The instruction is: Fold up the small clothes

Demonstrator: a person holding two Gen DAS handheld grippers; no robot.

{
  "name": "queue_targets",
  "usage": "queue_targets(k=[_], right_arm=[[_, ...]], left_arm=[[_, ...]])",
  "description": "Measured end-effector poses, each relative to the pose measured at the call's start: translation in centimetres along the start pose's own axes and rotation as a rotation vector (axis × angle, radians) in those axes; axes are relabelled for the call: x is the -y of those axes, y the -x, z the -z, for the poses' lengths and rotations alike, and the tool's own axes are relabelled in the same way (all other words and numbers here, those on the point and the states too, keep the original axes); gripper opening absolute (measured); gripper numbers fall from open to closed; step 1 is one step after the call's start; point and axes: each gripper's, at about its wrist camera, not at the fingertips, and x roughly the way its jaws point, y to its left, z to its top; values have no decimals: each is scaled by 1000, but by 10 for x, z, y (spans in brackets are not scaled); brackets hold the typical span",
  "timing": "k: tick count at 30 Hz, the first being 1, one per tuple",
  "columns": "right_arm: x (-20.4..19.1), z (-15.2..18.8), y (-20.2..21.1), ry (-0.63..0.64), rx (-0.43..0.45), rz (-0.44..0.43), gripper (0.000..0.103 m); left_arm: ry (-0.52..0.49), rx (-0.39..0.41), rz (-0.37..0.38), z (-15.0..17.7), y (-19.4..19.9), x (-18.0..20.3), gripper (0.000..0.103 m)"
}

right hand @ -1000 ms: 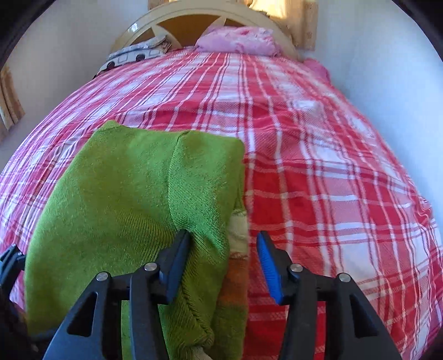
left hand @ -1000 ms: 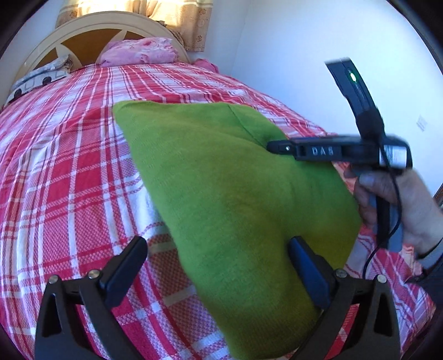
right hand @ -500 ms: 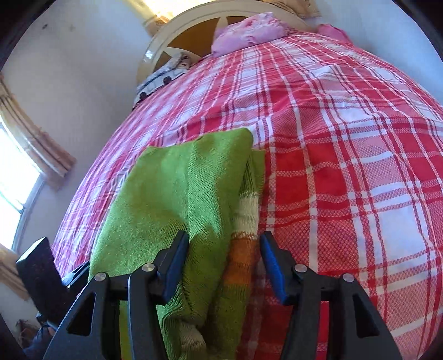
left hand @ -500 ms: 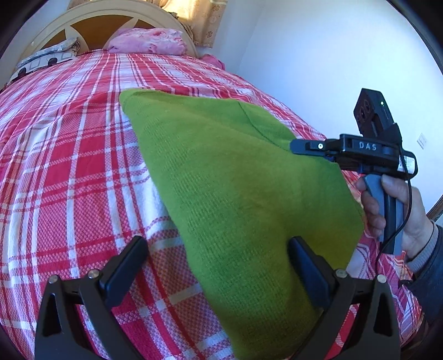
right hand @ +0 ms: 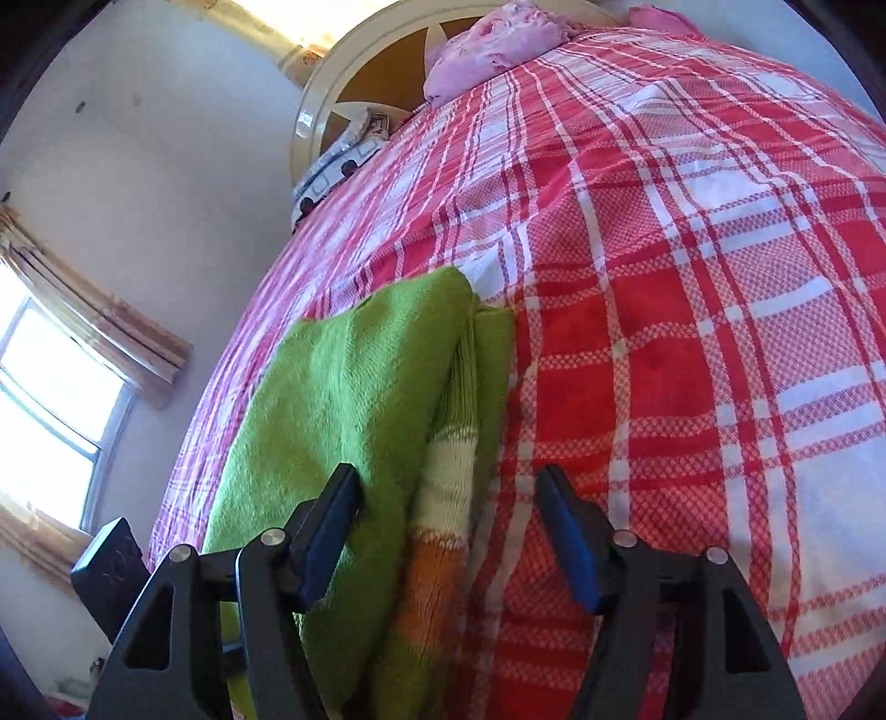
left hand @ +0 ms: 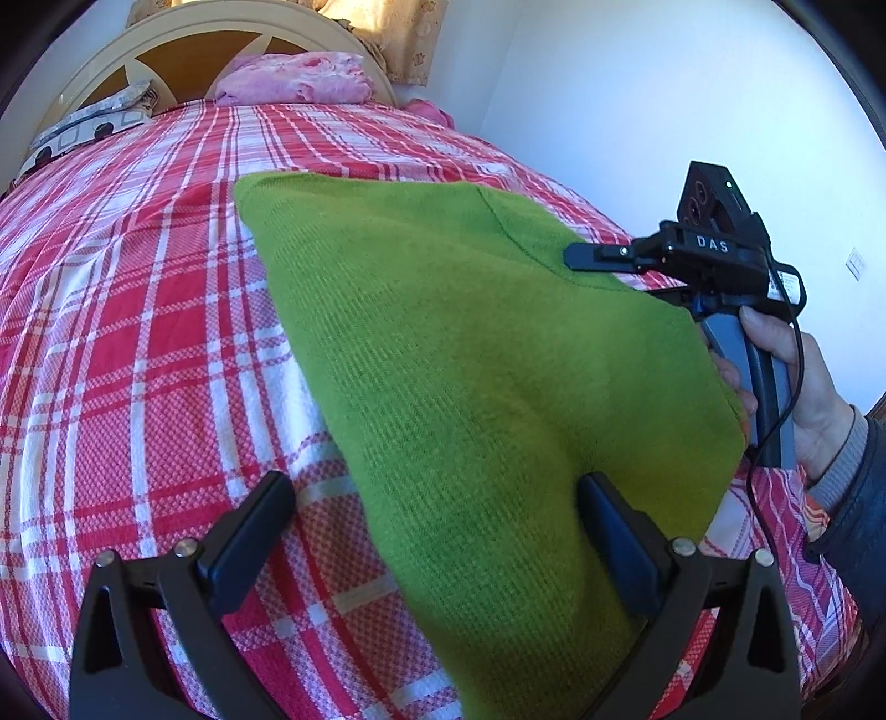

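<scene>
A green knit garment (left hand: 470,354) lies partly folded on the red-and-white plaid bed (left hand: 138,332). In the right wrist view it (right hand: 354,399) shows a folded sleeve with a cream and orange band (right hand: 448,471). My left gripper (left hand: 437,531) is open, its jaws wide apart over the garment's near corner. My right gripper (right hand: 448,526) is open, its jaws straddling the garment's right folded edge. The right gripper also shows in the left wrist view (left hand: 587,259), held by a hand at the garment's right side.
A pink pillow (left hand: 299,77) and a patterned pillow (left hand: 94,119) lie at the cream headboard (left hand: 183,44). A white wall (left hand: 664,99) runs along the bed's right side. A window with curtains (right hand: 50,399) is on the left.
The right gripper has tilted and swung leftward, so its view now takes in the window and wall. The left gripper has shifted slightly closer over the garment. Both stay open.
</scene>
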Motion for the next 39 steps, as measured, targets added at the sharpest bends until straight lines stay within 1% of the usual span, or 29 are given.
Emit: queue_targets(k=[5,8,12,15,17,18,20,23,29,31,35,36,38,39], right_arm=[[-6,-6,-12,27,-23,-30,65],[-9,-9,-21,38,-17,-36,64],[-2,-8,-25,1,24,-78,55],[3,-10,-26,-20,22,-105,52],[2,-13,-29,-12,15,-121,48],[0,-13,-31,-1,8,-141,42],[-4,-11,-32,24,9,-144,41],[3,-11,-32,-5,6,-170,40],[1,-9,-35,7,8,-147,39],[1,-9,-35,13,11,-141,39],[-7,-6,-35,54,24,-96,39],[-8,-7,-36,53,25,-95,39],[-11,-5,-35,58,30,-77,37],[-17,-4,-32,75,36,-54,34]], left_arm=[[6,-2,9,-1,0,-2,103],[1,-4,4,-1,-1,0,103],[0,-6,4,-2,-2,-1,103],[-2,-6,2,-2,-2,0,103],[-1,-4,8,-2,-2,0,103],[2,-3,14,-2,-2,-1,103],[10,1,30,-3,-1,-3,103],[12,2,35,-3,-1,-3,103],[-17,-11,14,-5,-4,3,103],[-24,-16,18,-5,-4,4,103],[-18,-13,28,-6,-3,2,102],[-17,-8,34,-5,-2,2,98],[-23,-2,63,-4,2,5,83],[-22,0,70,-4,5,6,75]])
